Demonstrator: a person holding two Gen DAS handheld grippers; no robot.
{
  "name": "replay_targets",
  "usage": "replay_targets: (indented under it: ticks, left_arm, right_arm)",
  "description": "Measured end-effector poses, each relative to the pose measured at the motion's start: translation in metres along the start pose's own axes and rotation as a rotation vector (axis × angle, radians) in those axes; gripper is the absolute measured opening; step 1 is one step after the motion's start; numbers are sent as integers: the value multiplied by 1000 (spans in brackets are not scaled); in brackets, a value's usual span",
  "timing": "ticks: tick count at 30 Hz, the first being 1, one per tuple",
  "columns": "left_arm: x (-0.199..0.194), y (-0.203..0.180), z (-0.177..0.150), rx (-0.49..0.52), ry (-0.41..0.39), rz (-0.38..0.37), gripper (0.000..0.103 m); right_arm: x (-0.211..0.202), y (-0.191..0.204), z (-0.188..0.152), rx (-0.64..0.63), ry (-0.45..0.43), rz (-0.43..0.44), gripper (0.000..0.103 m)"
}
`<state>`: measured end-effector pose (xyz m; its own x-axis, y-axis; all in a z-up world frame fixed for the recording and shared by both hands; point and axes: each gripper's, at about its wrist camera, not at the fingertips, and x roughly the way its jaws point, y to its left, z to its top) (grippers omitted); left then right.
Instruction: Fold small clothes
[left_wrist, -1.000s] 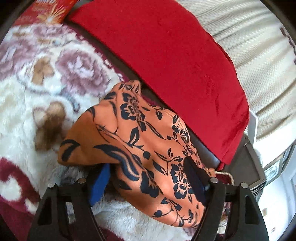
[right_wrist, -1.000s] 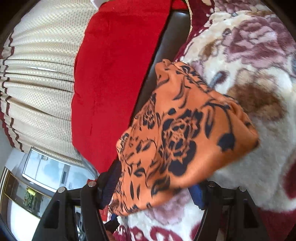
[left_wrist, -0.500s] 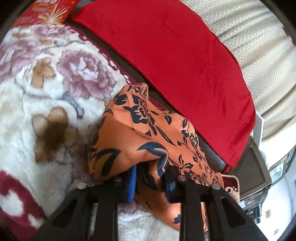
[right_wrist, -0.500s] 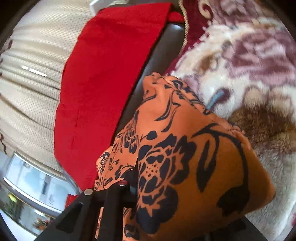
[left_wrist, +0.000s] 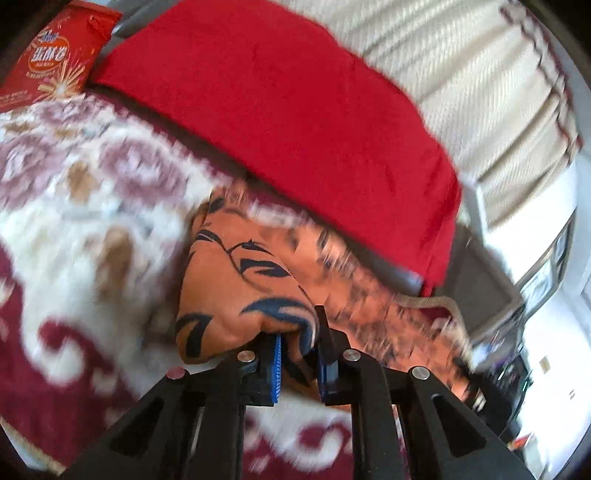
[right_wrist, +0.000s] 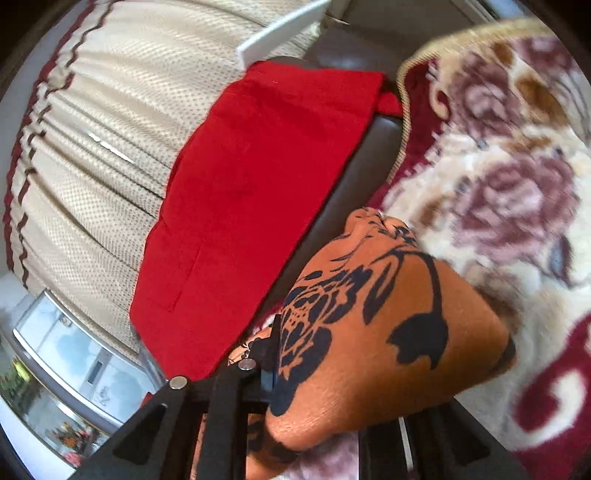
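Note:
An orange garment with dark blue flower print (left_wrist: 236, 295) lies bunched on a floral fleece blanket (left_wrist: 92, 206). My left gripper (left_wrist: 297, 354) is shut on a fold of its near edge, the blue pads pinching the cloth. In the right wrist view the same orange garment (right_wrist: 369, 332) drapes over my right gripper (right_wrist: 332, 384) and hides its right finger. The left finger (right_wrist: 269, 354) presses against the cloth and the gripper looks shut on it.
A red cushion (left_wrist: 295, 110) lies along the dark sofa back behind the garment; it also shows in the right wrist view (right_wrist: 258, 184). A red snack bag (left_wrist: 51, 62) lies at the far left. Cream curtains (right_wrist: 92, 129) hang behind.
Both grippers went from open around the garment to shut on it. Both have since drawn back with the cloth; the views are motion-blurred.

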<state>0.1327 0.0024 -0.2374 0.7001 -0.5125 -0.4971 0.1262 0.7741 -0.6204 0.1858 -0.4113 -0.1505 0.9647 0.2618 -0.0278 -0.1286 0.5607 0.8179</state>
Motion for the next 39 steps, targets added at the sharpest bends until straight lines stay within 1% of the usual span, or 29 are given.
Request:
replay_targets:
  ticks: [2,4,5,6,7,8,9,11,12,13,14,15,16,17,18,19,20,21,22,23,25,26,27,29,31,33,36,38,39]
  left_arm:
    - [8,13,-13,-9,97,61,17]
    - [8,26,-12,-41,138,60,24]
    - [3,28,-10,-55,143,55,24]
    - [-3,30,-5,-69,137,40,24]
    - [-10,31,0,-77,124,27,27]
    - [-20,31,6,-82,105,23,29]
    - [-26,31,9,-83,91,23,34]
    - [-45,27,14,-59,7,48,43]
    - [-55,22,16,-29,-52,86,51]
    - [-61,19,19,-6,-99,119,54]
    - [-69,12,24,21,-164,150,54]
    - [-72,7,26,37,-201,158,55]
    - [-76,0,28,64,-244,159,59]
    - [-74,-5,30,82,-254,153,64]
    - [-67,-12,31,103,-234,144,69]
    - [-58,-16,32,112,-206,137,69]
    - [-43,-23,29,130,-157,124,69]
    - [-33,-29,27,146,-120,123,69]
    - [-14,-35,22,173,-52,137,69]
    - [2,-39,18,187,10,149,70]
    - [35,-37,7,191,160,184,79]
    - [49,-35,2,194,220,210,80]
    - [61,-31,-6,216,256,251,80]
    - [64,-36,-14,306,227,287,82]
    - [61,-39,-9,304,239,273,82]
    - [51,-29,1,249,223,226,83]
    - [27,-8,22,137,145,239,83]
    - [8,9,38,88,81,281,83]
    - [-2,20,45,65,44,333,83]
  right_arm:
    - [5,-14,-2,20,64,-41,18]
    - [12,-32,-3,82,141,-80,22]
    - [14,-44,-3,139,176,-86,23]
    - [15,-53,-3,187,203,-72,27]
    - [13,-61,0,235,214,-55,33]
    - [9,-65,3,255,205,-47,34]
    - [4,-68,7,264,187,-38,36]
    - [-5,-72,14,276,154,-26,47]
    - [-7,-75,15,287,149,-19,55]
    - [-6,-79,14,305,148,-1,55]
    - [-6,-80,12,312,150,4,55]
    - [-6,-82,11,318,150,7,55]
    - [-7,-84,12,324,146,14,55]
    - [-7,-85,12,329,141,23,55]
    - [-6,-85,11,328,138,31,55]
    - [-2,-84,10,318,143,26,55]
    - [1,-80,10,299,149,18,54]
    - [3,-76,9,270,155,11,49]
    - [5,-72,7,237,157,13,34]
    - [8,-69,6,220,168,22,33]
    - [9,-65,2,187,166,1,30]
    - [9,-60,2,154,157,-20,28]
    - [8,-55,1,125,148,-35,27]
    - [6,-39,2,51,124,-54,26]
    - [3,-18,4,-33,95,-72,25]
    - [2,4,6,-103,81,-66,25]
    - [5,52,1,-251,84,-62,25]
    - [11,87,-8,-346,103,-51,25]
    - [13,99,-13,-375,114,-42,25]
